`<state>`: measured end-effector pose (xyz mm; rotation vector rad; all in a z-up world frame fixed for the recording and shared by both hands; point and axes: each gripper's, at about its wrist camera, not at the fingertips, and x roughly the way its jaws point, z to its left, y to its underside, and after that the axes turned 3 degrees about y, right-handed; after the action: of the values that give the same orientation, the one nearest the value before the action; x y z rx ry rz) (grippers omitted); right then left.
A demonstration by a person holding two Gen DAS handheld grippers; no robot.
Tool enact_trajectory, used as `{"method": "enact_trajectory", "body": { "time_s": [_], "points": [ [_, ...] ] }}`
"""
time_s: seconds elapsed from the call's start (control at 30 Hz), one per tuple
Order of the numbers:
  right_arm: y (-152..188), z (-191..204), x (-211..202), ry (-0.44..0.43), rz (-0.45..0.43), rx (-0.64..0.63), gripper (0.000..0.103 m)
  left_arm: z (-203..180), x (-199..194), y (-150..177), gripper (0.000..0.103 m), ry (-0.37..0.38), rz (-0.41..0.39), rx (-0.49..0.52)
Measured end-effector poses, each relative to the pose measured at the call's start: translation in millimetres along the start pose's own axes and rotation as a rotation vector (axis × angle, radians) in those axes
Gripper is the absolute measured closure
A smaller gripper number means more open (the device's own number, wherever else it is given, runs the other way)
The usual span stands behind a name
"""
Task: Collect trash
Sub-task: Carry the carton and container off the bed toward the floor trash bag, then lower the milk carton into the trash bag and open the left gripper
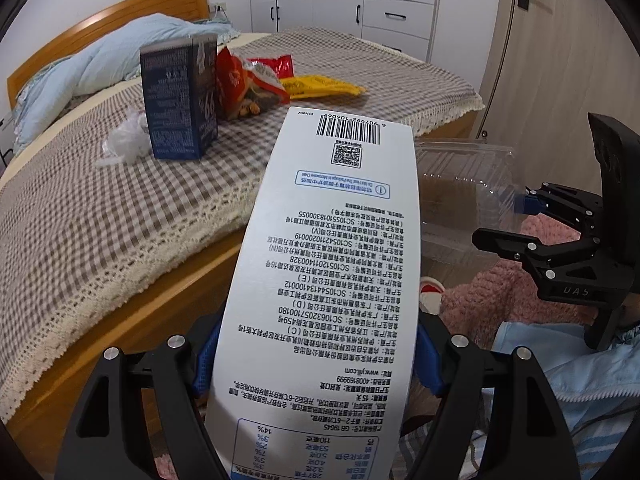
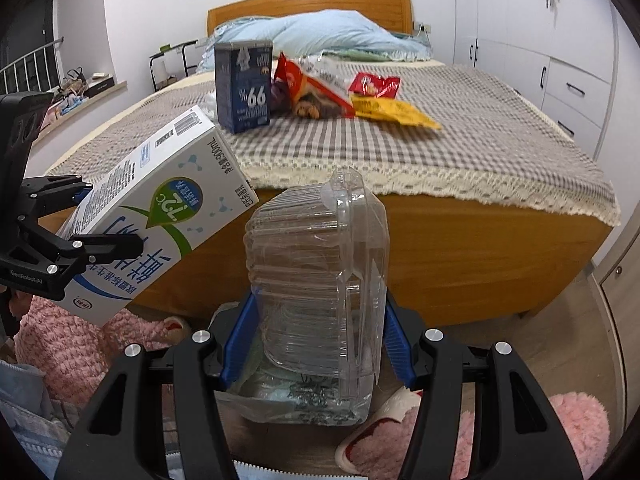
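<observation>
My left gripper (image 1: 316, 360) is shut on a white milk carton (image 1: 332, 280), its printed side facing the camera. The right wrist view shows the same carton (image 2: 160, 208) tilted in the left gripper (image 2: 96, 220), in front of the bed. My right gripper (image 2: 317, 344) is shut on a clear plastic clamshell container (image 2: 316, 280), held upright between the blue pads. From the left wrist view, that container (image 1: 464, 192) and the right gripper (image 1: 508, 220) are to the right. A dark blue carton (image 2: 243, 84), red snack bags (image 2: 312, 84), a yellow wrapper (image 2: 396, 114) and crumpled clear plastic (image 1: 124, 140) lie on the bed.
The bed (image 1: 120, 220) has a checked cover and a wooden frame; blue pillows lie at its head. A translucent bag (image 2: 248, 392) sits on the floor below the clamshell. A person's pink fuzzy slipper (image 2: 380, 432) and pink trousers (image 1: 500, 292) are close by. White wardrobes (image 2: 568, 80) stand at the right.
</observation>
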<state>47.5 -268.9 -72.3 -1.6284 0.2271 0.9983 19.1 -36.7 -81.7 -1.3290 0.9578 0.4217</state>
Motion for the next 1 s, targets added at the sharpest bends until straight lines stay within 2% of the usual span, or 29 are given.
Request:
{"method": "enact_trajectory", "body": {
  "time_s": [0.43,0.6,1.0],
  "points": [
    [29,-19,28,0.046,0.141,0.061,0.047,-11,52,20,0.030,0.050,0.108,0.077],
    [34,-28,36,0.070,0.171,0.080,0.047,-19,74,22,0.030,0.086,0.135,0.111],
    [45,-50,59,0.124,0.253,0.149,0.047,-40,133,25,0.030,0.117,0.217,0.235]
  ]
}}
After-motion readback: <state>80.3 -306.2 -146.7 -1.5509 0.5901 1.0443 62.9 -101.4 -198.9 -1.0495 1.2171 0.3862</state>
